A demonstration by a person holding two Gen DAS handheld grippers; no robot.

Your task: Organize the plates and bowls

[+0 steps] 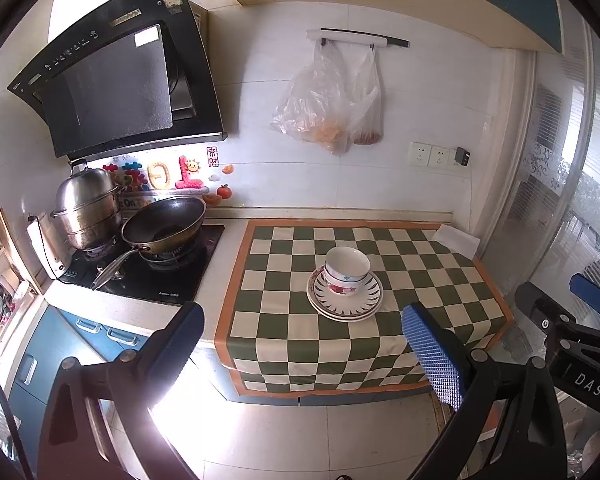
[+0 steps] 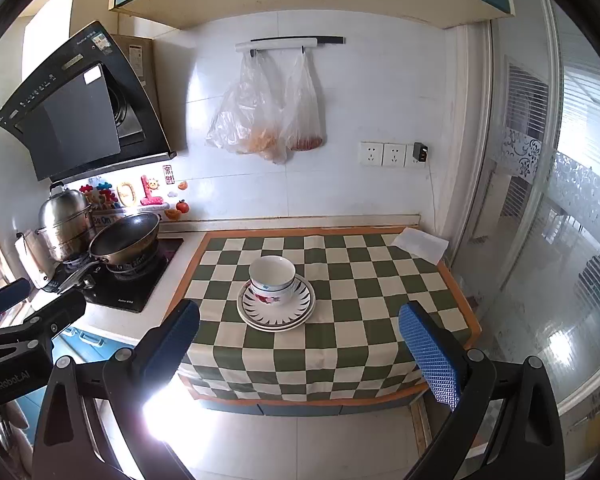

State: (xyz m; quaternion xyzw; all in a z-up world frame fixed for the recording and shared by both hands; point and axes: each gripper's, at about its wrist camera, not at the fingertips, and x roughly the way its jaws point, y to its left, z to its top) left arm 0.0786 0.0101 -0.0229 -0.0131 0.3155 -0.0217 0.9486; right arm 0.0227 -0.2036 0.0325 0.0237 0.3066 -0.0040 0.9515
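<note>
White bowls [image 1: 347,270] [image 2: 271,279] with a flower print sit nested on a stack of white plates [image 1: 345,302] [image 2: 276,312] with dark rim marks, in the middle of a green-and-cream checked cloth [image 1: 420,280] [image 2: 360,292]. My left gripper [image 1: 300,344] is open and empty, held back from the counter's front edge, above the floor. My right gripper [image 2: 298,340] is open and empty too, at a like distance. The right gripper also shows at the right edge of the left wrist view [image 1: 580,312], and the left gripper at the left edge of the right wrist view [image 2: 28,320].
A black hob [image 1: 148,268] to the left holds a dark wok [image 1: 164,224] [image 2: 126,238] with its handle toward me and a steel steamer pot [image 1: 86,208] [image 2: 64,224]. Plastic bags [image 1: 328,100] hang on the wall. A glass door [image 2: 560,240] stands right. Blue drawers [image 1: 100,332] lie below.
</note>
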